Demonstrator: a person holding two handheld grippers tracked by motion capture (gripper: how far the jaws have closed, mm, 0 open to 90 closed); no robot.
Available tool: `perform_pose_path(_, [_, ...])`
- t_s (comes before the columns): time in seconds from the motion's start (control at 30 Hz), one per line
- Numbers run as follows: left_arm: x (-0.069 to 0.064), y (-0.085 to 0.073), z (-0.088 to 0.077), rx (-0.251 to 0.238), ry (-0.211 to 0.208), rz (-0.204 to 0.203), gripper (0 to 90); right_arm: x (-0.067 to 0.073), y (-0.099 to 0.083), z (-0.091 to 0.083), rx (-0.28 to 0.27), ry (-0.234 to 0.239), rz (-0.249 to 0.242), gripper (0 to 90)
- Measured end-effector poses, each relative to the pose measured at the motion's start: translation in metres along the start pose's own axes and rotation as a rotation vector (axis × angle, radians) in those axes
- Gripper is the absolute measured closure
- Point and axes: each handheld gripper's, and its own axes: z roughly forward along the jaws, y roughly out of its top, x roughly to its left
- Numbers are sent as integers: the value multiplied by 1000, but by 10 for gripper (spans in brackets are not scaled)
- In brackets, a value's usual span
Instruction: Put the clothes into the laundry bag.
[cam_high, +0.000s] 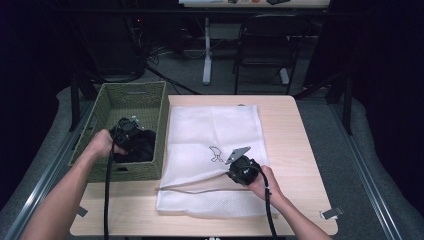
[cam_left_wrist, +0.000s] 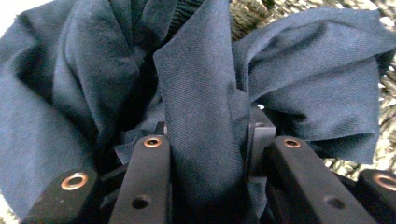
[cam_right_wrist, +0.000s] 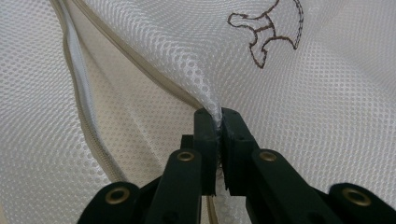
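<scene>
A dark blue cloth (cam_high: 144, 146) lies bunched in the green woven basket (cam_high: 107, 105) at the table's left. My left gripper (cam_high: 131, 139) reaches down into the basket. In the left gripper view its jaws (cam_left_wrist: 208, 135) are closed on an upright fold of the cloth (cam_left_wrist: 303, 84). A white mesh laundry bag (cam_high: 215, 125) lies flat on the table, with a small brown embroidered figure (cam_high: 216, 154) on it. My right gripper (cam_high: 228, 172) is shut on the bag's upper layer beside the zipper and pulls it up into a ridge (cam_right_wrist: 219, 116).
The light wooden table (cam_high: 290, 130) has bare room to the right of the bag. The zipper (cam_right_wrist: 79, 84) runs along the bag's open edge. A chair (cam_high: 265, 45) and a table leg (cam_high: 207, 50) stand beyond the far edge. The floor around is dark.
</scene>
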Motion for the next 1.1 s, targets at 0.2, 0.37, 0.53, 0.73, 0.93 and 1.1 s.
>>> perform_pose_path(0.2, [-5, -8, -9, -51, 14, -3, 718, 0, -1, -1, 0, 0, 12, 859])
perform_pose_path(0.37, [-5, -9, -15, -68, 26, -16, 725, 1, -1, -2, -4, -2, 4, 859])
perform_pose_path(0.53, [-11, -7, -30, -82, 59, 1, 733, 1, 0, -4, -5, -8, -5, 859])
perform_pose_path(0.73, [-14, -7, -49, -107, 75, 5, 736, -1, -1, -6, -8, -9, 6, 859])
perform_pose_path(0.93, [-17, -4, -71, -138, 104, 9, 741, -2, -1, -6, -7, -3, 16, 860])
perform_pose_path(1.1, [-19, -1, -93, -161, 128, 12, 744, -4, -1, -6, -13, 6, 31, 860])
